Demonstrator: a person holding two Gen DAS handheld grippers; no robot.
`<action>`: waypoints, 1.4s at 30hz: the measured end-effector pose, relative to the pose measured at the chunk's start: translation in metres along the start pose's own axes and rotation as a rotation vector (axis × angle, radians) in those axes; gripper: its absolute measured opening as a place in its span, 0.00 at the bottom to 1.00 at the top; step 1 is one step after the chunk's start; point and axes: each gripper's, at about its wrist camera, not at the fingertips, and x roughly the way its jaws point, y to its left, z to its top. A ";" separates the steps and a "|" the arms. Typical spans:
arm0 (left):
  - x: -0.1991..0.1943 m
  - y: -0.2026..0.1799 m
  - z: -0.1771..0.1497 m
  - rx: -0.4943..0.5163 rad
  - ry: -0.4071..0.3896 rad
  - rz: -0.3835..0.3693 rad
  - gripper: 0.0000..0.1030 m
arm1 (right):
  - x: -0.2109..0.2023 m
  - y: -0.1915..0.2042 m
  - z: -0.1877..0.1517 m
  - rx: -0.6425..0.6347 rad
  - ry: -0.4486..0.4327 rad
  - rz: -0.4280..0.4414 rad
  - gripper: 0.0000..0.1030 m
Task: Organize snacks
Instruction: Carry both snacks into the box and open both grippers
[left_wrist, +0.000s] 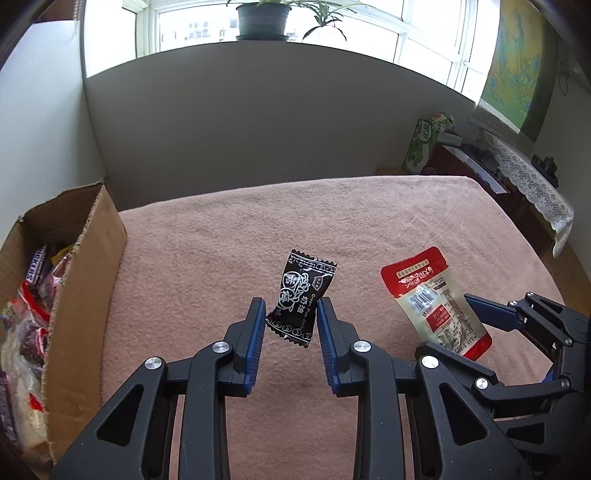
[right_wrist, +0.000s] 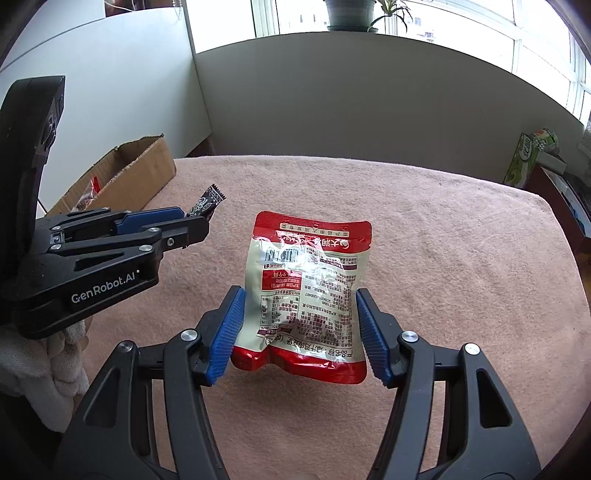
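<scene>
Left wrist view shows us our left tool (left_wrist: 291, 314) clamped on a black candy (left_wrist: 300, 295) and our right tool (right_wrist: 299, 325) pinching a red pouch (right_wrist: 308, 288) — both held above the pink tabletop (left_wrist: 221, 240), presumably bound for the cardboard box (left_wrist: 85, 258).

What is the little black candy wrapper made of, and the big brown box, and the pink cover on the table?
Small black candy wrapper: thin plastic film, probably; glossy, with crimped zigzag ends. Open brown box: corrugated cardboard, matte, with a ragged torn edge. Pink table cover: soft fabric, likely terry towelling; fuzzy, with no shine.
</scene>
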 end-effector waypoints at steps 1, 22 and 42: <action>-0.003 0.000 0.000 0.001 -0.007 0.000 0.26 | -0.002 0.001 0.001 0.001 -0.005 0.001 0.61; -0.084 0.043 -0.013 -0.068 -0.174 0.047 0.26 | -0.005 0.074 0.042 0.010 -0.063 0.093 0.61; -0.119 0.145 -0.042 -0.195 -0.226 0.189 0.26 | 0.041 0.168 0.075 -0.014 -0.063 0.207 0.62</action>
